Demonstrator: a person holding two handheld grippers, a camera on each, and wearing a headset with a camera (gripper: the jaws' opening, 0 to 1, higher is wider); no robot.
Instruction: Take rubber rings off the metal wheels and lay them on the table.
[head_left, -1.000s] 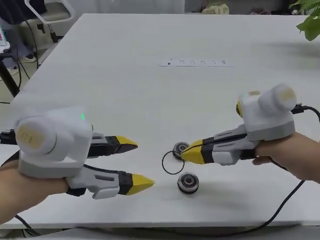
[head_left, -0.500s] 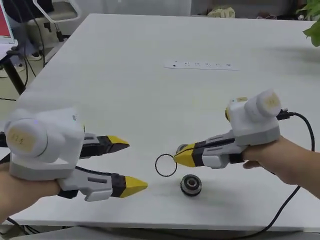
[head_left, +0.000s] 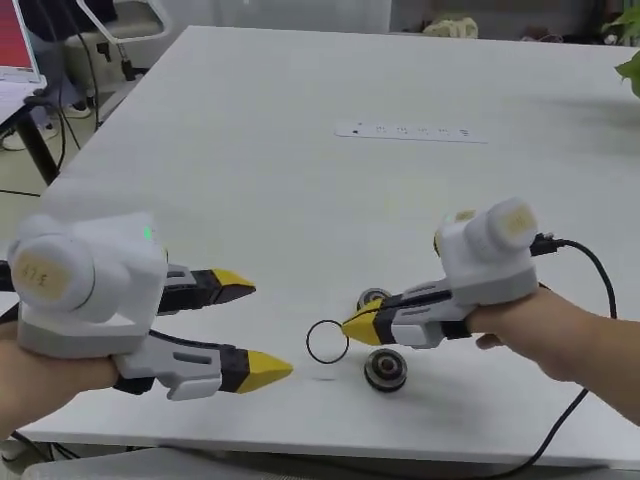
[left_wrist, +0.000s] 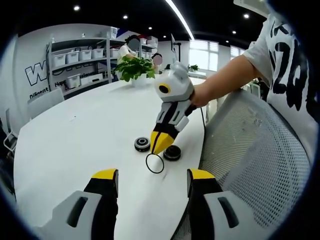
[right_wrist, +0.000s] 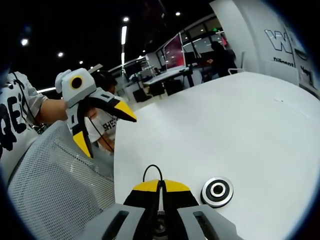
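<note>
Head view | right hand-held gripper (head_left: 352, 327) pinches rubber ring (head_left: 328, 341) | left hand-held gripper (head_left: 268, 328) spread wide

Near wheel (head_left: 385, 369), far wheel (head_left: 372, 298) on table (head_left: 300, 180); ring (head_left: 327, 341) just left.

My left gripper (head_left: 268, 328) and right gripper (head_left: 352, 325) are white with yellow-tipped black jaws, the right with a black cable (head_left: 590, 270); my white T-shirt (left_wrist: 287, 60) bears black lettering.
</note>
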